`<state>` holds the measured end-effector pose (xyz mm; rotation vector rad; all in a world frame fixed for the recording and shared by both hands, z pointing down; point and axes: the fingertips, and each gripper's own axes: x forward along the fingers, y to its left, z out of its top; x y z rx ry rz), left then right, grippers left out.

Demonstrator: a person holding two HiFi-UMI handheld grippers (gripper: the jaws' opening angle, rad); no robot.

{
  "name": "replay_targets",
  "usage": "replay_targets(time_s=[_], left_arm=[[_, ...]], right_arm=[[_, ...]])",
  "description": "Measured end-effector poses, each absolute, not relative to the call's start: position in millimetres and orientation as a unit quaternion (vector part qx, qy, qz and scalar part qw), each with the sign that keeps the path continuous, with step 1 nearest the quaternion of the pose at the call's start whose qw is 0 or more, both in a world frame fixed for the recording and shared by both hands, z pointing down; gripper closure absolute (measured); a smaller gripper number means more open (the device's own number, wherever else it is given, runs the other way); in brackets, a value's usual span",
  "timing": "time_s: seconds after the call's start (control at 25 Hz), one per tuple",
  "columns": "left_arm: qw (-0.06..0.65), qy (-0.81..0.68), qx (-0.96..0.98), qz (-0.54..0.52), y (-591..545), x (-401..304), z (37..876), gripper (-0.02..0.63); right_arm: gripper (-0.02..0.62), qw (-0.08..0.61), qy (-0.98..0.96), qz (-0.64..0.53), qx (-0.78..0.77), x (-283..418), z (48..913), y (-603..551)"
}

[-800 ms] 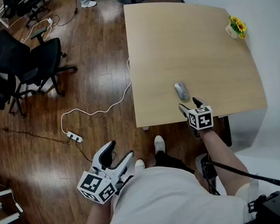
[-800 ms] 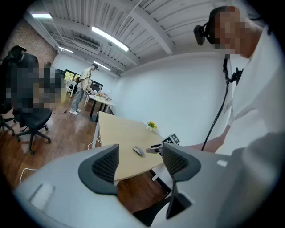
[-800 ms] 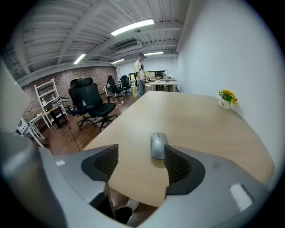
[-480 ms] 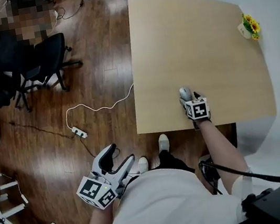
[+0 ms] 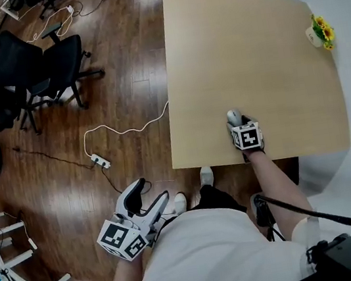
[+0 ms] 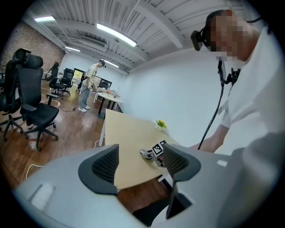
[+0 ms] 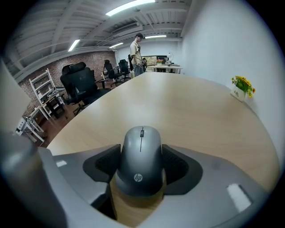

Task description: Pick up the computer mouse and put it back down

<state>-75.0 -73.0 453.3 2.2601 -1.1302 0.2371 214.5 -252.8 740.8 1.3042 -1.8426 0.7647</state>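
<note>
My right gripper [image 5: 235,122] clamps the mouse [image 7: 140,156] on the pale wooden bench [image 5: 246,44], near its front edge. My left gripper [image 5: 149,193] hangs with its jaws apart over the dark plank floor [image 5: 118,79], near the chairs [image 5: 29,61].

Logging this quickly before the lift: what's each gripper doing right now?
Left gripper: open, holding nothing.
Right gripper: closed on the computer mouse, which sits on the table.
</note>
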Motion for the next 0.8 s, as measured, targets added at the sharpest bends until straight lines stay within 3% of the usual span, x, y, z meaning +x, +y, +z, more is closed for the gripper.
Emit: replay_targets(time_s=[0.8], left_arm=[[0.244,-0.336,0.907,0.073,-25,-88,436,0.319]], right_arm=[[0.299,0.279,-0.75,0.255,0.543,176,559,-149]])
